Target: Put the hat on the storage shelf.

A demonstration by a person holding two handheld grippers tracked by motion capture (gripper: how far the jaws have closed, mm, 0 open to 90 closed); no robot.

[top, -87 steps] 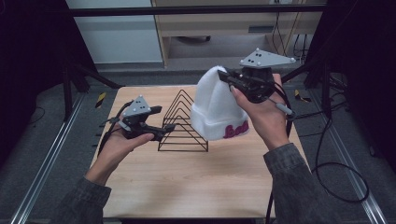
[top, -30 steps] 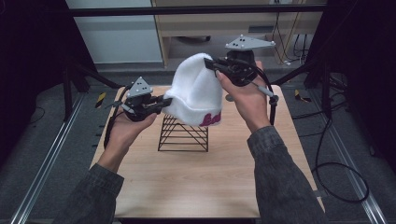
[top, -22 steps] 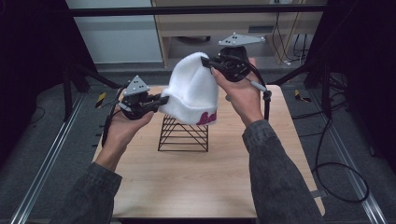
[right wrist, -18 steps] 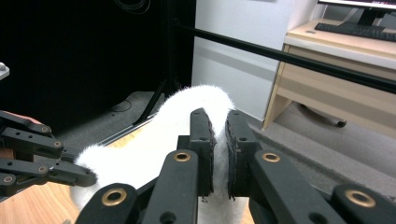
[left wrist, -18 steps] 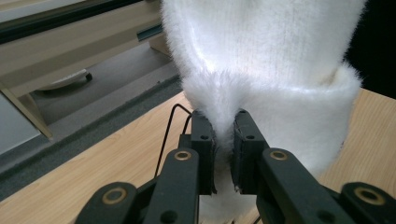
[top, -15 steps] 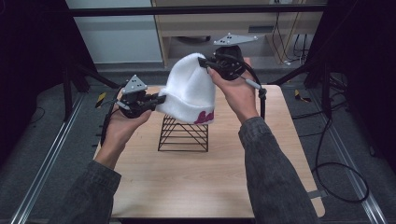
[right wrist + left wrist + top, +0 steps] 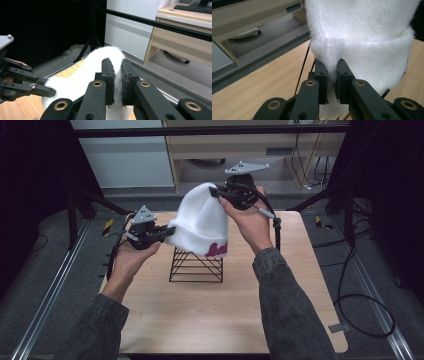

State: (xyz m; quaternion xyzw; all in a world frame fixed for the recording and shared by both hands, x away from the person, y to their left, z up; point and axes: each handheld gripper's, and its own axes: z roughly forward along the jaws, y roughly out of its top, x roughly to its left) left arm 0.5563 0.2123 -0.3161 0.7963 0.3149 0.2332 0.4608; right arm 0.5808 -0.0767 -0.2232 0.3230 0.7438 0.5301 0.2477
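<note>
Hanging in the air between two grippers, a white knit hat (image 7: 200,220) sits just above a black wire rack (image 7: 196,265) on the wooden table (image 7: 210,315). From the high view its folded brim, with pink lettering (image 7: 216,251) on it, drapes over the top of the rack; whether the wool touches the wires cannot be told.

The left gripper (image 7: 161,233) is clenched on the brim at the hat's left edge; in the left gripper view its two black jaws stand close together with a pinch of fuzzy white wool between them (image 7: 331,72), and thin black rack wires (image 7: 303,67) run down behind.

The right gripper (image 7: 216,194) grasps the top of the hat, held higher and farther back, with a grey three-cornered plate (image 7: 246,168) above it. In the right gripper view its jaws squeeze a ridge of the white wool (image 7: 116,67), and the left gripper (image 7: 47,91) shows at the left edge against the hat
</note>
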